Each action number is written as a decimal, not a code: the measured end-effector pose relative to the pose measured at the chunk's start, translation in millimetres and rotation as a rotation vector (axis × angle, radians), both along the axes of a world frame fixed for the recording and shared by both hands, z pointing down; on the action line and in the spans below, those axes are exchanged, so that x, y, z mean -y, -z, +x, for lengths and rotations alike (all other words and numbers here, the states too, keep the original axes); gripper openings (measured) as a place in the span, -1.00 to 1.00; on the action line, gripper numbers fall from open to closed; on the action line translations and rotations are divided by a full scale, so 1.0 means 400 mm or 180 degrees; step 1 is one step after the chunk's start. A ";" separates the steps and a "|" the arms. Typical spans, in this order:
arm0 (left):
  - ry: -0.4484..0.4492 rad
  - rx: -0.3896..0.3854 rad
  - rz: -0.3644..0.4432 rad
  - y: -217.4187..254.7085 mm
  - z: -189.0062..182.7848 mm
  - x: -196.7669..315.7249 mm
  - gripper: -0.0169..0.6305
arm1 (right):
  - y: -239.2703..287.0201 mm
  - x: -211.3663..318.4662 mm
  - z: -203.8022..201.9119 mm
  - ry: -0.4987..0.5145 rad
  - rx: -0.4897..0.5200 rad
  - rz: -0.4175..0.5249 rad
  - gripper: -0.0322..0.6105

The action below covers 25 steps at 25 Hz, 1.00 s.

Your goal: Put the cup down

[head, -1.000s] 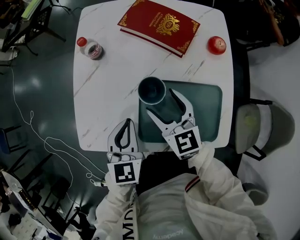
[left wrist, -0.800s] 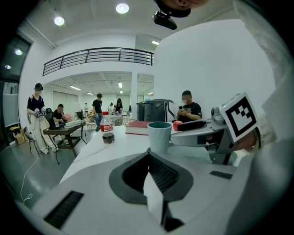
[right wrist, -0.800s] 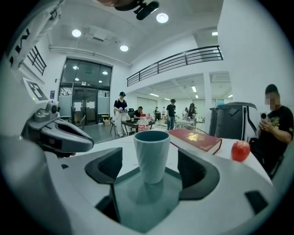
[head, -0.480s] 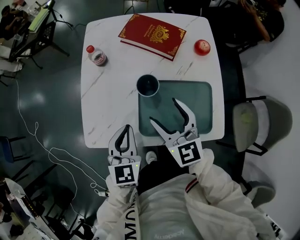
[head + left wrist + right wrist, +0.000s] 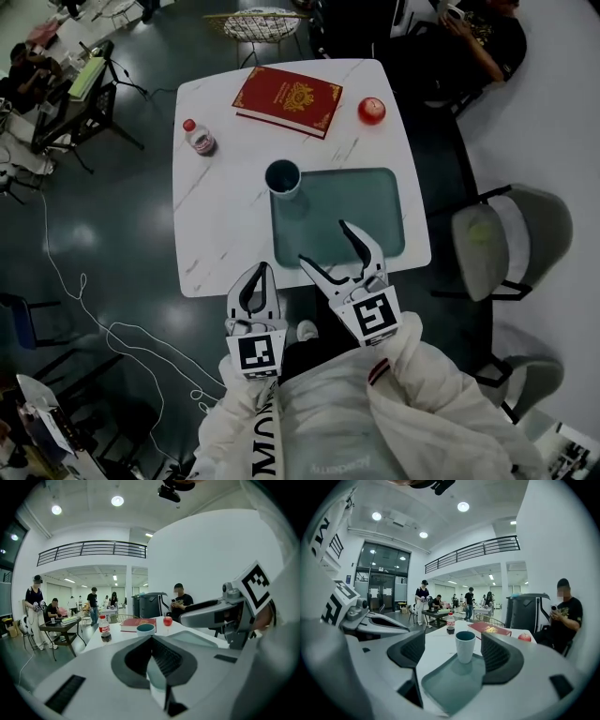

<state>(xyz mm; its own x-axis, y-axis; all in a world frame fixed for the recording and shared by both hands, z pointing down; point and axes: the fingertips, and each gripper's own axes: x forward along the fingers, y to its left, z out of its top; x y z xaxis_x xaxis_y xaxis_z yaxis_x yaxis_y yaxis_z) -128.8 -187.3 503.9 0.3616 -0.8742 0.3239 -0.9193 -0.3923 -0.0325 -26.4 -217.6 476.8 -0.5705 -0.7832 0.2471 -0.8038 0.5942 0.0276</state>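
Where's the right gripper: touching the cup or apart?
Apart. The right gripper view shows the cup standing clear beyond the open right gripper, tray between.

On the table [image 5: 216, 234] the cup [image 5: 282, 177] stands on the far left corner of the mat [image 5: 352, 216]. Behind it lies the book [image 5: 286, 98], w/ the apple [image 5: 371, 111] at its right & the bottle [image 5: 199, 138] at its left.

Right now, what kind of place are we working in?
Likely a big open workspace or lab hall: a mezzanine railing overhead, people at a desk behind, and cable trailing across the dark floor beside the white table.
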 end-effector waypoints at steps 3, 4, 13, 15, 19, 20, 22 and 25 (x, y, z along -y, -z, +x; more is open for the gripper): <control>-0.0064 0.0013 0.0056 0.030 0.009 -0.038 -0.91 | 0.037 -0.044 -0.004 -0.0016 0.0005 0.0085 0.28; -0.0081 0.0014 0.0075 0.041 0.011 -0.049 -0.91 | 0.049 -0.057 -0.007 -0.0019 0.0012 0.0114 0.28; -0.0187 0.0012 0.0194 0.098 0.018 -0.127 -0.91 | 0.107 -0.147 -0.023 -0.0094 0.0054 0.0132 0.14; -0.0211 0.0006 0.0231 0.114 0.017 -0.136 -0.91 | 0.120 -0.161 -0.020 -0.0123 0.0062 0.0148 0.10; -0.0229 -0.0001 0.0313 0.149 0.010 -0.154 -0.91 | 0.151 -0.191 -0.022 -0.0149 0.0096 0.0205 -0.01; -0.0233 -0.0006 0.0327 0.158 0.010 -0.161 -0.91 | 0.161 -0.201 -0.023 -0.0143 0.0092 0.0215 -0.04; -0.0243 -0.0024 0.0344 0.174 0.010 -0.178 -0.91 | 0.167 -0.222 -0.024 -0.0155 0.0096 0.0203 -0.08; -0.0287 -0.0028 0.0362 0.191 0.008 -0.206 -0.91 | 0.164 -0.249 -0.030 -0.0215 0.0152 0.0153 -0.13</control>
<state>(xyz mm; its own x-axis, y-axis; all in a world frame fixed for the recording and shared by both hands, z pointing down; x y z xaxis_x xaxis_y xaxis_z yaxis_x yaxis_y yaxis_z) -125.4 -105.0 427.6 0.4426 -0.8690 0.2212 -0.8810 -0.4674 -0.0735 -38.3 -117.9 411.3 -0.5263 -0.8306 0.1819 -0.8431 0.5376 0.0155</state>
